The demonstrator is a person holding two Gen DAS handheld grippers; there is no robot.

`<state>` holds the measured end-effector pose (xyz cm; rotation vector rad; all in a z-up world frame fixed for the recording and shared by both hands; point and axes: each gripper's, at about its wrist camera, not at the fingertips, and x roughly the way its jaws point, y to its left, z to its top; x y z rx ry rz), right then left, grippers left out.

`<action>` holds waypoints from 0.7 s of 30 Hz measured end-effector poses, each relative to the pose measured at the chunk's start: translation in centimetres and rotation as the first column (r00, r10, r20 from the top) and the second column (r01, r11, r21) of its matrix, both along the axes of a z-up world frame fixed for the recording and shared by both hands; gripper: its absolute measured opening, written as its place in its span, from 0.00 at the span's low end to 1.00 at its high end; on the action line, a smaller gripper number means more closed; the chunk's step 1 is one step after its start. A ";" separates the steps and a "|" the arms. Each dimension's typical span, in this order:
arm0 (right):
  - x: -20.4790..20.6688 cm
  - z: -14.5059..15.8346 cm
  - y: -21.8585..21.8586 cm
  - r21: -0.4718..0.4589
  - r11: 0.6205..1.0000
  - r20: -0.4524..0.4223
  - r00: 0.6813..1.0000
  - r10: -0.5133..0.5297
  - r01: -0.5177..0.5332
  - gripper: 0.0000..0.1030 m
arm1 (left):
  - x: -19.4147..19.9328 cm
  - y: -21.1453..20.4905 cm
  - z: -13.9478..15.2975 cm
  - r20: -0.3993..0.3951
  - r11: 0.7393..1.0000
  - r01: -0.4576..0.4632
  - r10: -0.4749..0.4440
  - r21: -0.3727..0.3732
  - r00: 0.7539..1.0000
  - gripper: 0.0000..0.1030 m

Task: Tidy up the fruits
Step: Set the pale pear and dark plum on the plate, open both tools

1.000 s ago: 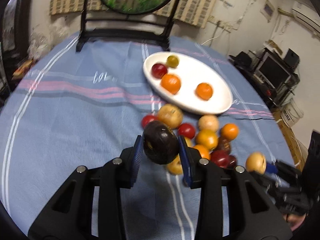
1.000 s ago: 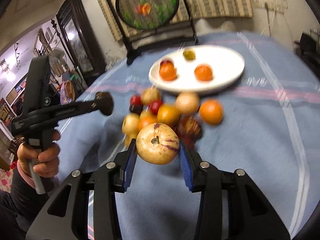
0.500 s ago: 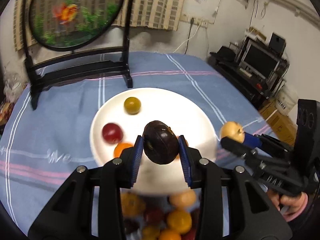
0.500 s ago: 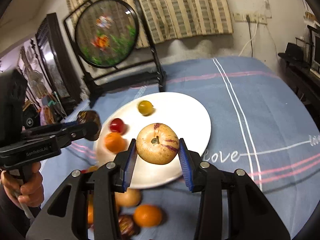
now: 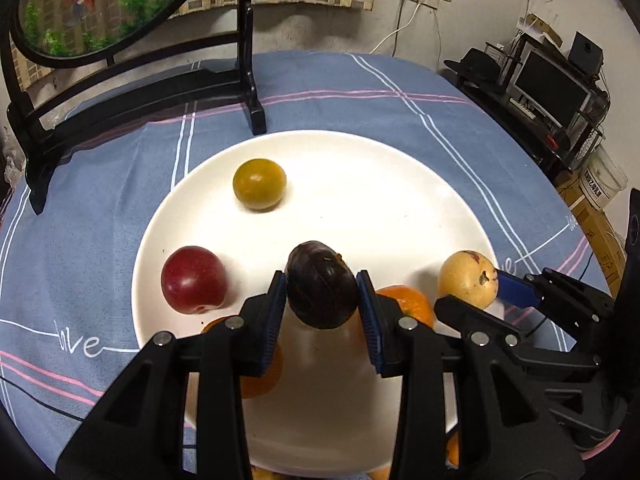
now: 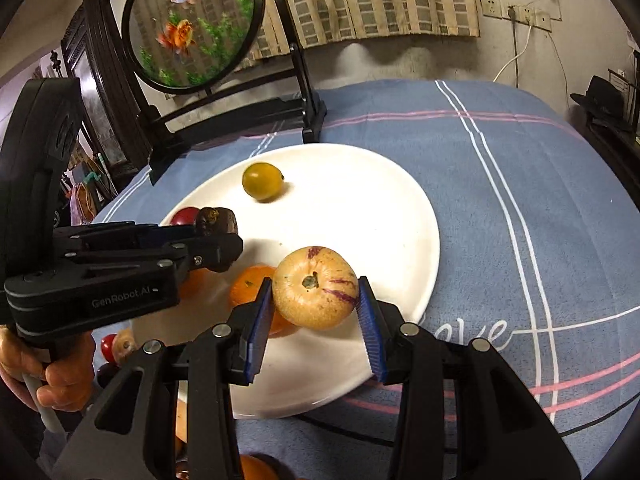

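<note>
Two fruits held over the white plate [image 5: 400, 184], each clamped in narrow jaws.

Left gripper [image 5: 322, 304] grips 1 dark purple fruit [image 5: 320, 290]; right gripper [image 6: 316, 312] grips 1 tan streaked fruit [image 6: 314, 286]. On the plate: 1 red, 1 yellow-green, 2 oranges (partly hidden). Released here, either could strike an orange [image 6: 250, 286] and roll off.

A dark purple fruit [image 5: 322, 290] and a tan, purple-streaked fruit [image 6: 315, 287] hang above the white plate [image 5: 400, 208]. On it lie a yellow-green fruit [image 5: 259, 184] far, a red one [image 5: 193, 280] left, oranges [image 6: 250, 286] near.
</note>
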<state>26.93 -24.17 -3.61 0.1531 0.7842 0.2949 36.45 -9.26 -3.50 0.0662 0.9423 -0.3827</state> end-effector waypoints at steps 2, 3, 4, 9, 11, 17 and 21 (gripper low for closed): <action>0.1 -0.2 -0.1 0.004 1.000 -0.002 1.000 0.001 -0.001 0.40 | 0.3 0.1 -0.3 -0.010 1.000 -0.012 0.012 0.002 1.000 0.35; 0.1 -0.2 0.0 0.002 1.000 -0.001 1.000 0.003 -0.003 0.43 | 0.4 0.1 -0.4 -0.013 1.000 -0.016 0.017 0.004 1.000 0.36; 0.1 -0.1 0.0 -0.004 1.000 -0.002 1.000 0.002 -0.002 0.50 | 0.5 0.1 -0.4 -0.014 1.000 -0.023 0.023 0.008 1.000 0.36; -0.5 1.1 -0.1 -0.007 1.000 0.013 1.000 -0.004 0.004 0.59 | -1.7 0.8 2.6 0.102 0.999 -0.048 0.045 0.021 0.994 0.77; -1.6 2.2 -0.2 0.011 1.000 0.029 1.000 0.002 -0.002 0.59 | -3.4 1.5 4.4 0.137 0.999 -0.043 0.040 0.012 0.990 0.81; -6.6 4.1 1.1 -0.030 0.997 0.075 0.995 0.066 -0.064 0.59 | -11.1 5.1 6.9 0.269 0.995 -0.096 0.086 0.025 0.959 0.98; -10.6 3.7 1.6 -0.080 0.989 0.054 0.991 0.126 -0.122 0.59 | -16.1 7.3 5.7 0.256 0.995 -0.092 0.076 0.050 0.964 0.98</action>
